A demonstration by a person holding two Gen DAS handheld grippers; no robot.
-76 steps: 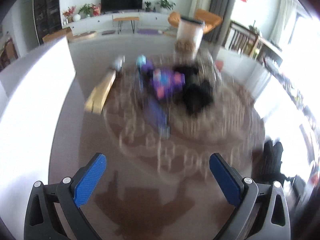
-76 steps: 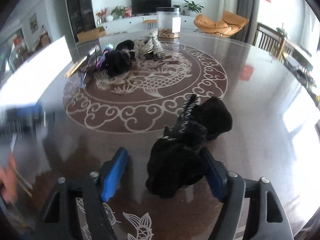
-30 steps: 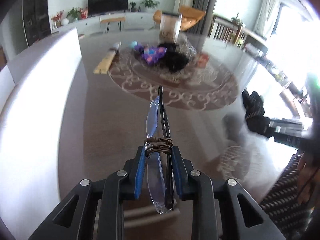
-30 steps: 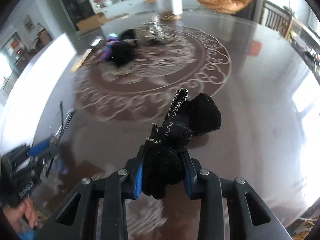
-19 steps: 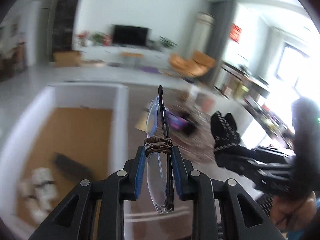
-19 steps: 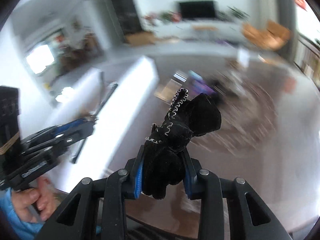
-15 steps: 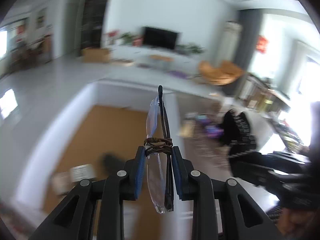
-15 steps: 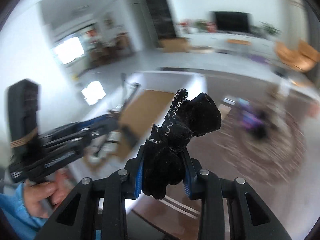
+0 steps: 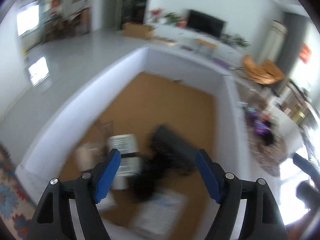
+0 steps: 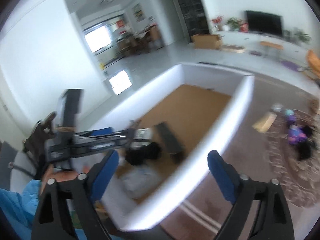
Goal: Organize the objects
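Only the right wrist view shows the left gripper [image 10: 128, 138] from the side, held by a hand [image 10: 50, 172]. Both grippers have just been opening and stand wide, empty. The black glove [image 9: 146, 184] lies in the white box [image 9: 222, 92] below the left gripper [image 9: 158, 166] and beyond the right gripper [image 10: 163, 166].

No text can be read anywhere. The white packet [image 9: 124, 142] in the box [image 9: 180, 64] carries dark print lines, but blur makes them illegible. The red wall sign [image 9: 305, 53] at far right is likewise unreadable.
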